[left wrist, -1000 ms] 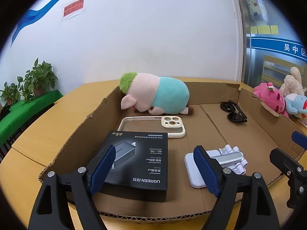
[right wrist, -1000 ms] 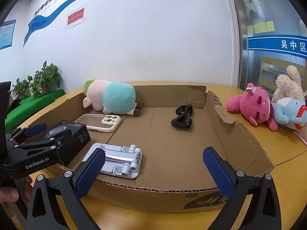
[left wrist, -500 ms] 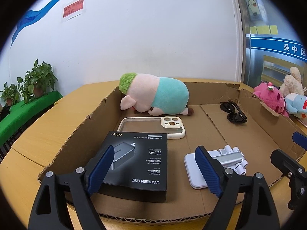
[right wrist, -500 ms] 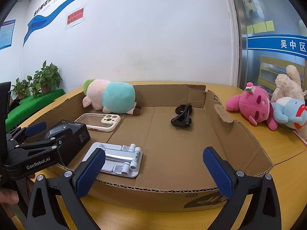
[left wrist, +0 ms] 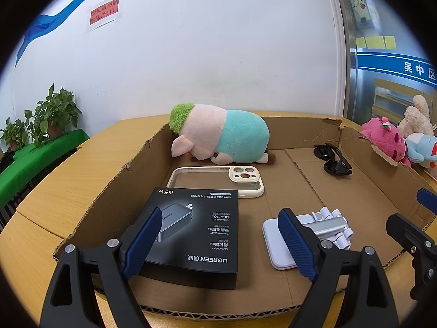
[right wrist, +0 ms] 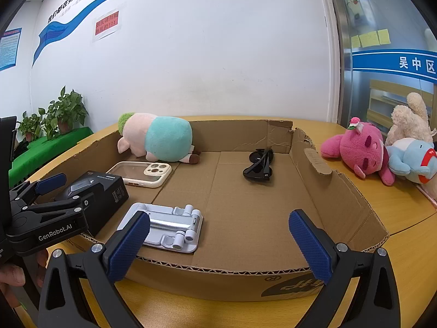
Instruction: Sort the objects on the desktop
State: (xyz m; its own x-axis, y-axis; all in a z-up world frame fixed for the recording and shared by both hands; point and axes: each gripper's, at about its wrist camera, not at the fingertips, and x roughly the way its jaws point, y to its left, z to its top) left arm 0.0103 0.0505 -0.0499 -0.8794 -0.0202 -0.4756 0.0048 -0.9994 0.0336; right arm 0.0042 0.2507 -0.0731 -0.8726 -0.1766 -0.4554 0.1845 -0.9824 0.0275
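Shallow brown cardboard tray (right wrist: pixel 338 199) on wooden table holds black charger box (left wrist: pixel 191 229), cream clear phone case (left wrist: pixel 218 180), white folding phone stand (right wrist: pixel 166 227), black sunglasses (right wrist: pixel 259 165), pink-and-teal plush pig (left wrist: pixel 218 139). Left gripper (left wrist: pixel 218 243) and right gripper (right wrist: pixel 218 248) both hover at near rim, jaws wide apart, holding nothing.

White wall (right wrist: pixel 218 54), wooden table (left wrist: pixel 68 177), potted plants (right wrist: pixel 65 112) at left.

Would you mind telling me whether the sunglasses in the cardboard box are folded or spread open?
Folded. The sunglasses lie as one compact black bundle on the box floor, temples tucked against the lenses, not sticking out.
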